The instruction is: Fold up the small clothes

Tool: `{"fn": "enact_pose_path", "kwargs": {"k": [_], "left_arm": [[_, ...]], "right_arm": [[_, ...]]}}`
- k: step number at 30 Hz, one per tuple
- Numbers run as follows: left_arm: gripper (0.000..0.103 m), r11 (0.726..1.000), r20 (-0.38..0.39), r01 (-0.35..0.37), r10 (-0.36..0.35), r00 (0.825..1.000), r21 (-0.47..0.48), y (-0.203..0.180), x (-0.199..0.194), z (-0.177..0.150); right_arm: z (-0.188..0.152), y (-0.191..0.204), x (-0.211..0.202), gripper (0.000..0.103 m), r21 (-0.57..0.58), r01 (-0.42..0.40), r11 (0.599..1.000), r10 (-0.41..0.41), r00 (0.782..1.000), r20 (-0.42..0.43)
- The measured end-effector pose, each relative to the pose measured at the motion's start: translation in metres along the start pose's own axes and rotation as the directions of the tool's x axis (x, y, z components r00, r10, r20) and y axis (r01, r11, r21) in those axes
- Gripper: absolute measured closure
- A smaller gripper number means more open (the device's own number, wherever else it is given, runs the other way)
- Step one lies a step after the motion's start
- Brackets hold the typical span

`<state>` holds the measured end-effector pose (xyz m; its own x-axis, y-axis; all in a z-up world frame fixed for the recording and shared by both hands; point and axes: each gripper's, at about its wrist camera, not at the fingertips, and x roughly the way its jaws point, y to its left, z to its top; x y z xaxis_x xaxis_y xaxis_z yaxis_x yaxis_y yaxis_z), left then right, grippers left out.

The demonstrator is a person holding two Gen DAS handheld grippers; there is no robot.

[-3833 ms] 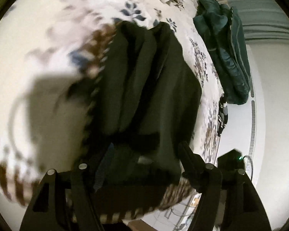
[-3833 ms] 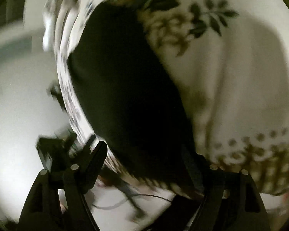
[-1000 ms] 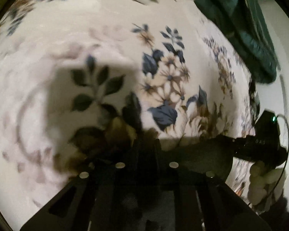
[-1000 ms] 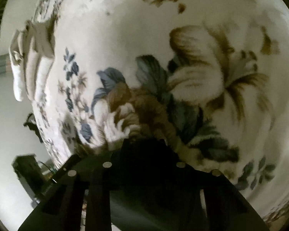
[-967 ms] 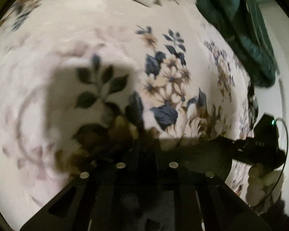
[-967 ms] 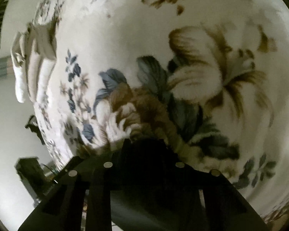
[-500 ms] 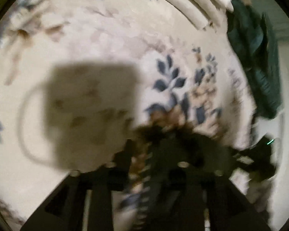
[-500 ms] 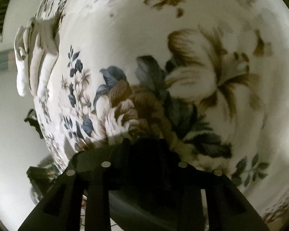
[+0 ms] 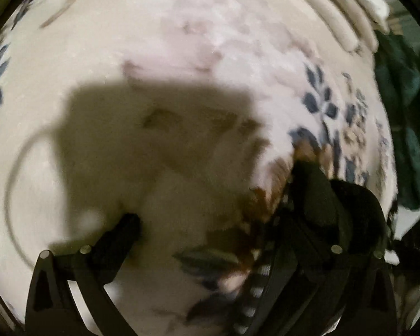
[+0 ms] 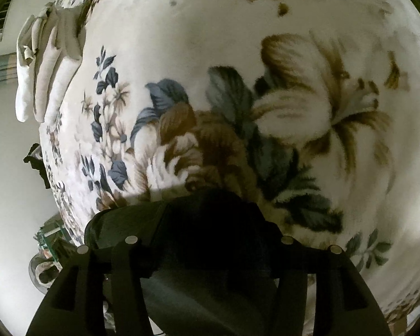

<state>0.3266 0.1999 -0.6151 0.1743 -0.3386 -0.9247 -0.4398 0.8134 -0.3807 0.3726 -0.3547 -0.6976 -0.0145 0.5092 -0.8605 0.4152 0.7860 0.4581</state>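
The small dark garment point(image 9: 327, 204) lies on the floral bedspread point(image 9: 182, 56) at the lower right of the left wrist view, against the right finger. My left gripper point(image 9: 210, 224) is open and empty above the bedspread, its left fingertip point(image 9: 126, 224) clear of the cloth. In the right wrist view the dark garment point(image 10: 210, 218) bunches between the fingers. My right gripper point(image 10: 210, 238) is partly closed, the jaws pressed on this garment, low over the bedspread point(image 10: 294, 56).
Folded white cloths point(image 10: 47, 64) lie at the bed's far edge, also in the left wrist view point(image 9: 350, 14). A dark green garment pile point(image 9: 406, 128) lies at the bed's right side. A black device with a green light point(image 9: 417, 238) sits beyond the edge.
My left gripper has opened and let go of the dark garment, which now lies at its right finger. The left view has swung left over the bed. The right gripper has barely moved.
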Motion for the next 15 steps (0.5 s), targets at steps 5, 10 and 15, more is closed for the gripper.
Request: {"fn": "enact_pose_path", "kwargs": {"k": [5, 10, 15], "left_arm": [[0.007, 1.0, 0.074, 0.025, -0.025, 0.997, 0.007, -0.028, -0.04, 0.005], [0.007, 0.975, 0.043, 0.156, -0.164, 0.985, 0.162, -0.096, -0.053, 0.018], [0.089, 0.928, -0.028, -0.018, 0.03, 0.999, 0.373, -0.145, -0.005, 0.007]], "right_arm": [[-0.001, -0.004, -0.007, 0.046, 0.007, -0.012, 1.0, 0.012, 1.0, 0.007], [0.0, -0.011, -0.005, 0.046, 0.017, -0.041, 0.999, 0.041, 0.999, 0.002], [-0.007, -0.022, 0.0, 0.046, 0.082, -0.109, 0.991, 0.11, 0.994, -0.016]]}}
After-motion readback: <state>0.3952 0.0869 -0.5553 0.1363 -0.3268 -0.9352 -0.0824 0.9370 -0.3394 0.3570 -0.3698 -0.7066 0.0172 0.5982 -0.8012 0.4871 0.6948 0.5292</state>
